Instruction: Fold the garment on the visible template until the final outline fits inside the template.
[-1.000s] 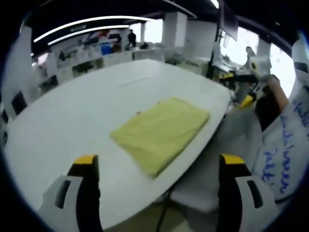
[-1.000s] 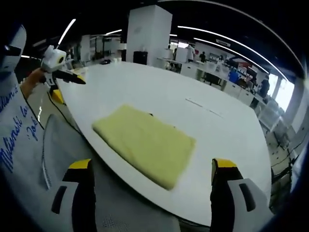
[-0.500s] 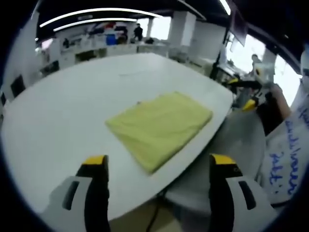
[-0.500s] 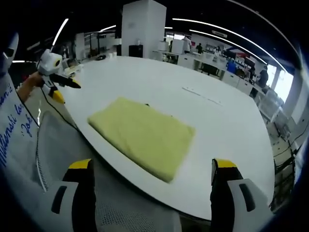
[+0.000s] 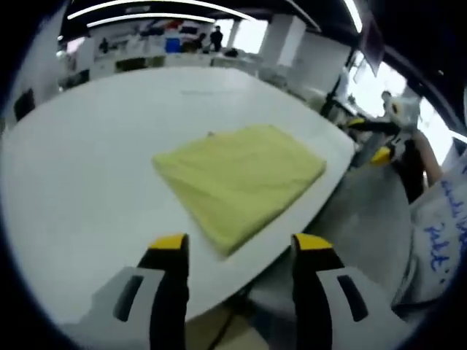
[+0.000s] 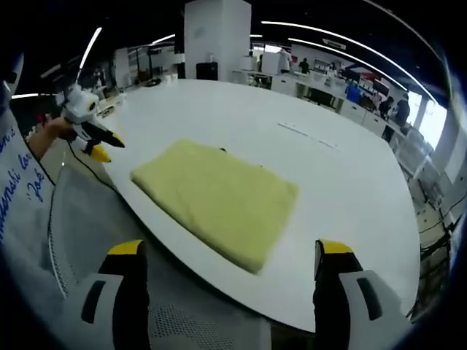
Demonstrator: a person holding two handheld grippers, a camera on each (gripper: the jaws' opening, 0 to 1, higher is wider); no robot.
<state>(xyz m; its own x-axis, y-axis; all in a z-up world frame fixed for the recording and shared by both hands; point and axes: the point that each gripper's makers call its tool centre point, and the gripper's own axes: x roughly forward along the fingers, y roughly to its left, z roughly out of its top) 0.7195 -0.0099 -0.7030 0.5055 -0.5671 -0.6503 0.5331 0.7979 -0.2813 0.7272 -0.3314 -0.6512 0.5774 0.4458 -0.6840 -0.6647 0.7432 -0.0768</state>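
Note:
The yellow garment (image 5: 241, 179) lies folded into a flat rectangle near the edge of the white table (image 5: 80, 168). From the other side the garment (image 6: 219, 200) looks the same, with a small dark mark at its far edge. My left gripper (image 5: 239, 251) hovers over the table edge short of the cloth, open and empty. Open and empty too, my right gripper (image 6: 228, 251) is held off the table's near edge. The right gripper (image 5: 379, 127) shows in a hand beyond the table corner. The left gripper (image 6: 87, 124) shows at the far left.
A grey mesh chair (image 6: 102, 233) stands against the table's near edge, below the garment. A faint line (image 6: 306, 135) marks the table beyond the cloth. A white sleeve with blue writing (image 5: 441, 233) is at the right. Desks and people fill the far background.
The left gripper's jaws have come closer together and its view has moved in toward the garment. The right gripper's jaws are unchanged. The garment lies where it was.

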